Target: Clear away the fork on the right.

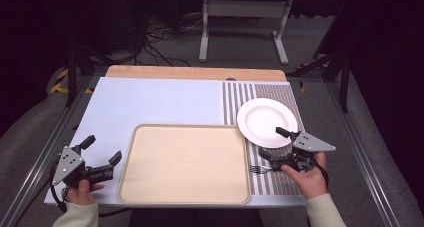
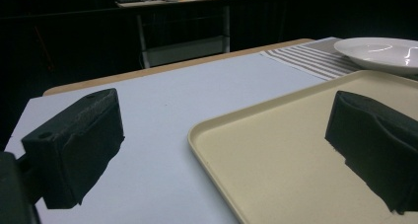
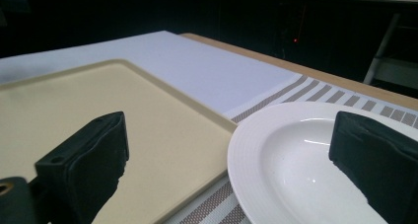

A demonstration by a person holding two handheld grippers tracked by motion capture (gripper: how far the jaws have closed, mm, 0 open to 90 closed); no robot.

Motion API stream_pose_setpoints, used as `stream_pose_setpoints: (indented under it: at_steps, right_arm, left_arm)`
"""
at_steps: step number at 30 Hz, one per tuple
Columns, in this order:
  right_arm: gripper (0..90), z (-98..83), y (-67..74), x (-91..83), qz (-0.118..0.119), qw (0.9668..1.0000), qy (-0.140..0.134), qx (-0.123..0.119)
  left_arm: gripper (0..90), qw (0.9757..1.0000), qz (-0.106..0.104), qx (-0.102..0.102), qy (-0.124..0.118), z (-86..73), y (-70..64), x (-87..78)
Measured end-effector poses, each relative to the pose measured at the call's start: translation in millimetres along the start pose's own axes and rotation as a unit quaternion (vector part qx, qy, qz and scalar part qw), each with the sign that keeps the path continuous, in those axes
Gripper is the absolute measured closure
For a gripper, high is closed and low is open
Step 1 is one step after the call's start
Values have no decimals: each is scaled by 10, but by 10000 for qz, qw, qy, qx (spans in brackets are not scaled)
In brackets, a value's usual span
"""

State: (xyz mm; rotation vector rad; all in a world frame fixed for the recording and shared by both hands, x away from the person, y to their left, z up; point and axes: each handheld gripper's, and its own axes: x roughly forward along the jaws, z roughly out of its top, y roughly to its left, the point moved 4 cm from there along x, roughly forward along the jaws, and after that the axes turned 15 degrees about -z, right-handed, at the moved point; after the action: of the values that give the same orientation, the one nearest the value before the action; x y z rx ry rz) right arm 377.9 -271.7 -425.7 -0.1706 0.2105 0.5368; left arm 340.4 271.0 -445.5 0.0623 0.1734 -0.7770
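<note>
High view: a person's left gripper [image 1: 103, 151] and right gripper [image 1: 272, 143], both with jaws spread and empty, flank a beige tray [image 1: 184, 164], with a white plate [image 1: 267, 122] and fork [image 1: 259, 169] on the striped placemat [image 1: 272, 93].

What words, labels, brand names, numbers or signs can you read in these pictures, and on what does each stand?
None can be read: the white plate, the beige tray, the striped placemat and both grippers, left and right, bear no legible text.
</note>
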Motion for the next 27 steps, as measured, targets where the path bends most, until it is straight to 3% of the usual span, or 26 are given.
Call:
stream_pose_setpoints:
  at_steps: [8,10,12,19,24,27]
  right_arm:
    - [21,68,-48,-20,146,9986,354,-351]
    - [31,97,-55,-19,232,9969,530,-525]
    - [48,124,-58,-17,265,9947,674,-735]
    - [50,175,-73,-14,415,9870,1109,-1086]
    - [57,175,-74,3,520,9782,1454,-1389]
    - [58,175,-77,19,581,9710,1685,-1597]
  left_arm:
    - [18,10000,-11,-3,0,0,-4,5]
    - [19,10000,-8,-7,2,-1,-3,3]
    - [19,10000,0,-12,0,-2,-3,5]
    - [18,10000,-4,8,28,-5,-7,10]
    - [18,10000,-5,7,24,-4,-7,8]
    - [19,10000,-7,5,12,-3,-7,7]
